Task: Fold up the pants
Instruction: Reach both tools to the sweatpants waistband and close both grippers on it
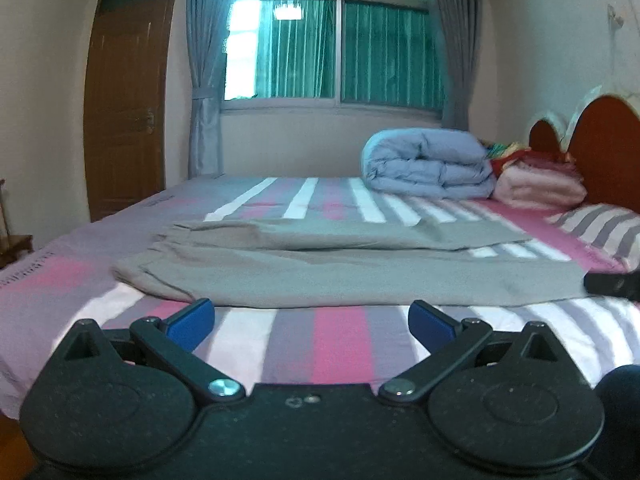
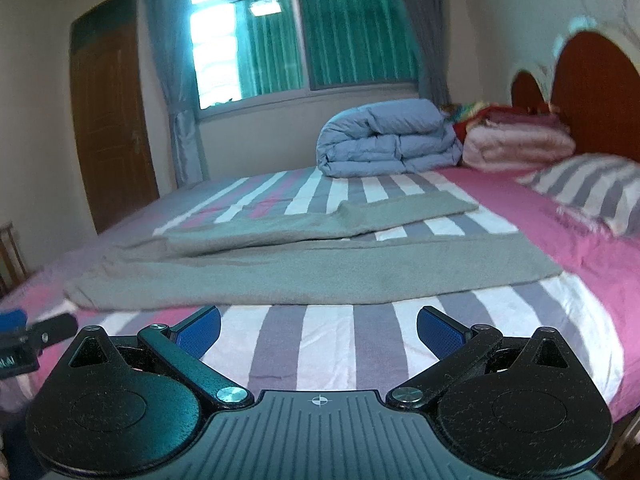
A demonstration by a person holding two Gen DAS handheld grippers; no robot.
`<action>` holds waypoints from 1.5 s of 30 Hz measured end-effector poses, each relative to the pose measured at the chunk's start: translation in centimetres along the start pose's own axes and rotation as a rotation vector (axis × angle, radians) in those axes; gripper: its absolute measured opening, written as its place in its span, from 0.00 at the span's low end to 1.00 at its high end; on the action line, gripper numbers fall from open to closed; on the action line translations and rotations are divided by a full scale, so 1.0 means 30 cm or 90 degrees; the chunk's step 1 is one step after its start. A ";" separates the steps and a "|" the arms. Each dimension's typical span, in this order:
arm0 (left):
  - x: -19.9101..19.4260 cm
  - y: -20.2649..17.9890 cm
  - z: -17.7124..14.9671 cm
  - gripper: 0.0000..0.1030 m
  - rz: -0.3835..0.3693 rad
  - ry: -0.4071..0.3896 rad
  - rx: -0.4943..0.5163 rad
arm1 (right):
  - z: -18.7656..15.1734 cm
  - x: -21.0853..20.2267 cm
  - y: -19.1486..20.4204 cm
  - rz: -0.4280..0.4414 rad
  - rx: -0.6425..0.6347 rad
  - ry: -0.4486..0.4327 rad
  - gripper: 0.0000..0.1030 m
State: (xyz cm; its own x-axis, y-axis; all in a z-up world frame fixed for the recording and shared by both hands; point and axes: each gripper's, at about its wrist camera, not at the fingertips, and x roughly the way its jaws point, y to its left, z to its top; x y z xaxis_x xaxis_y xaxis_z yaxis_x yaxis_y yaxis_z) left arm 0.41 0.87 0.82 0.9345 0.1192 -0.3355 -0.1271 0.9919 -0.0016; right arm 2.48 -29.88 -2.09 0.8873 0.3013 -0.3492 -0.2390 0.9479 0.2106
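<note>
Pants point(image 1: 340, 276) lie flat; both claws (spread wide) hover short of their near edge.

Both grippers sit low over the near edge of the bed point(image 1: 340, 344), side by side, the left gripper point(image 1: 310, 322) to the left of the right gripper point(image 2: 319, 328), each with jaws spread wide and nothing between them. Just ahead of both, the pants point(image 2: 312, 276) lie flat across the bed, waist end ahead-left, legs running ahead-right, the farther leg resting apart from the nearer one. Well beyond the pants, ahead-right, a folded duvet point(image 1: 428, 164) lies on the bed, with a stack of folded blankets point(image 1: 540, 184) touching its right side. A pillow point(image 2: 592, 188) lies right of the pants, before the headboard point(image 2: 592, 88). Behind the bed stands a window point(image 1: 336, 44), a door point(image 1: 128, 112) to its left.
</note>
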 end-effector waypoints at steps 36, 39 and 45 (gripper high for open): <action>1.738 1.024 0.364 0.55 -0.102 0.329 0.009 | 0.534 1.853 0.169 0.210 -0.241 0.169 0.74; 1.766 1.040 0.374 0.55 -0.120 0.329 0.005 | 0.518 1.926 0.170 0.227 -0.285 0.187 0.74; 1.806 1.064 0.385 0.54 -0.158 0.327 0.002 | 0.534 2.027 0.165 0.300 -0.322 0.231 0.73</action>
State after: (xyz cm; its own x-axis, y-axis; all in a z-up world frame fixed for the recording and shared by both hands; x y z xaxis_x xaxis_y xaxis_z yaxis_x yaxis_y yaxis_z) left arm 50.82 39.50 -6.53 0.6540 -0.1528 -0.7409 0.0765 0.9877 -0.1362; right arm 61.59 -8.54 -7.65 0.4838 0.6157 -0.6219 -0.7868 0.6172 -0.0011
